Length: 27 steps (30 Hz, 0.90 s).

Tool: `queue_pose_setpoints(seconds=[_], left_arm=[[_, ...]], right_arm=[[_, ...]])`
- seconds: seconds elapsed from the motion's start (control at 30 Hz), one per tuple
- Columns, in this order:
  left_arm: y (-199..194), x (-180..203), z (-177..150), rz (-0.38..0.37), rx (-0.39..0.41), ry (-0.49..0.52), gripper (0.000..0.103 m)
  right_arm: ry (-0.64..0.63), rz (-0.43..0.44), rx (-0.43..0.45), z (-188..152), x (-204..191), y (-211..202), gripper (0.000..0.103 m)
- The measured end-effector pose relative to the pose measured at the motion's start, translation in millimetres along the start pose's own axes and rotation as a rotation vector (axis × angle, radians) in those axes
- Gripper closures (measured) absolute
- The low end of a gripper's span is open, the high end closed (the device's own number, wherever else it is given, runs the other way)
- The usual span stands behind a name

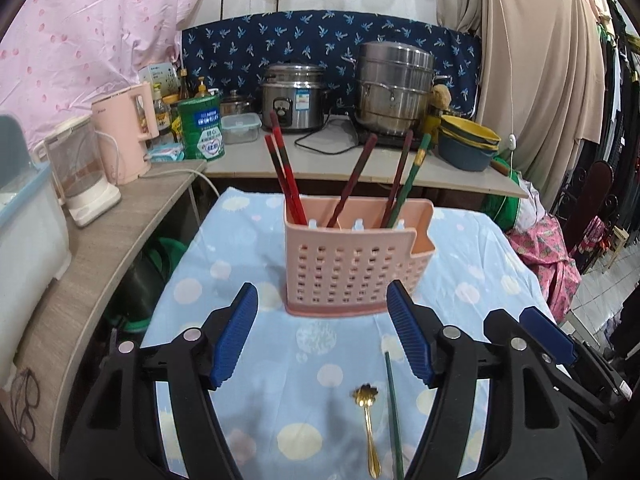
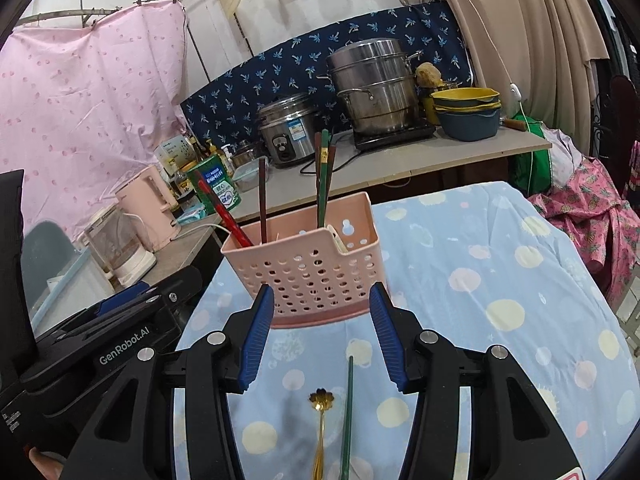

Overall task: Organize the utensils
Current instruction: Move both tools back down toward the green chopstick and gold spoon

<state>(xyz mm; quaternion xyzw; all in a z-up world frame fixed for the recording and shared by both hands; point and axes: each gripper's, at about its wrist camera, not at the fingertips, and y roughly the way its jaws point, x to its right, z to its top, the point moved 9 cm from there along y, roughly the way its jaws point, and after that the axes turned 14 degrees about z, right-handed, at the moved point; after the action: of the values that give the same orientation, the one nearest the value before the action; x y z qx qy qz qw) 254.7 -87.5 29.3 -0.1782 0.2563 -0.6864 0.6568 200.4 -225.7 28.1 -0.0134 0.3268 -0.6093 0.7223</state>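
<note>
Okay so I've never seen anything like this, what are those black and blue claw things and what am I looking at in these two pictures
They are two hand-held grippers, one in each of a person's hands, each with a camera looking along its fingers. One picture is from the left gripper, the other from the right gripper. Both are open and hold nothing. On the spotted blue cloth stands a pink holder with chopsticks already in it. A gold spoon and one green chopstick lie loose in front of the holder.
</note>
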Motion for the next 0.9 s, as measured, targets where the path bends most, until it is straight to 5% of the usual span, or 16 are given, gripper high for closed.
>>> queue_pose_setpoints(seconds=[0.9], left_arm=[[14.4,-7.9,-176.0,0.034,-0.273,0.135,0.035]], right_arm=[[-0.022,-0.042,-0.318,-170.9,18.3,-14.4,0.054]])
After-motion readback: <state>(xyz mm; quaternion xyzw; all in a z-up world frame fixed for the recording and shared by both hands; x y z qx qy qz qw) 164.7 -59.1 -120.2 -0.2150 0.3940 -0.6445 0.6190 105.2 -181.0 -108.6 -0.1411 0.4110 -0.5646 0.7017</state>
